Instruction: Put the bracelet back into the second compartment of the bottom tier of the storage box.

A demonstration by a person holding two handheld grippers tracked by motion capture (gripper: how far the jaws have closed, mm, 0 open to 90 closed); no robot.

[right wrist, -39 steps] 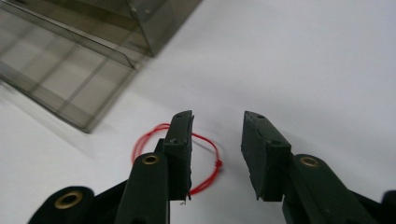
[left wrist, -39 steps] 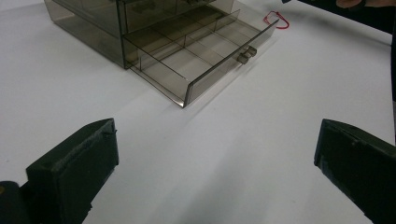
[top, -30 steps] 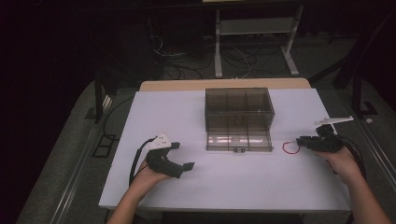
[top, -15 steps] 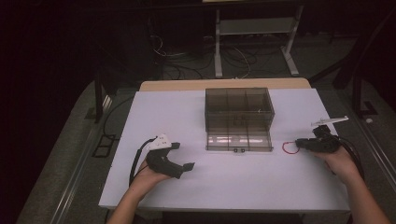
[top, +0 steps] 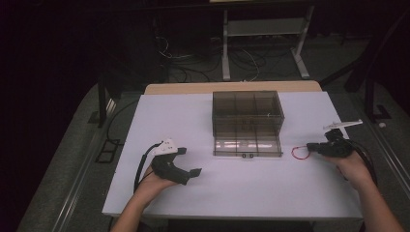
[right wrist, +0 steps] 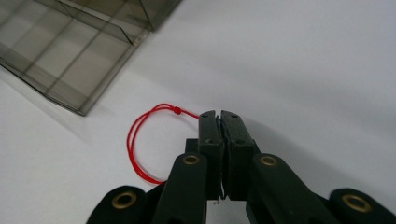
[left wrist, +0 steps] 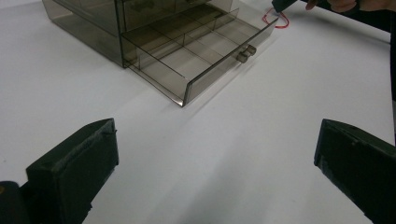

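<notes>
A loop of red string lies on the white table, just right of the pulled-out drawer of a smoky clear organizer box. My right gripper has just been closing its jaws; they now meet on the string's near end by its small knot. From above, the right gripper points left at the string. My left gripper rests at the front left, open, with bare table between its jaws. It faces the drawer, and the string shows beyond it.
The drawer is split into several empty compartments, with two small knobs on its front. A wooden strip runs along the table's far edge. The dark floor beyond holds cables and a metal stand.
The right gripper's jaws have come together on the end of the red string. Both hands and the left gripper have stayed where they were.
</notes>
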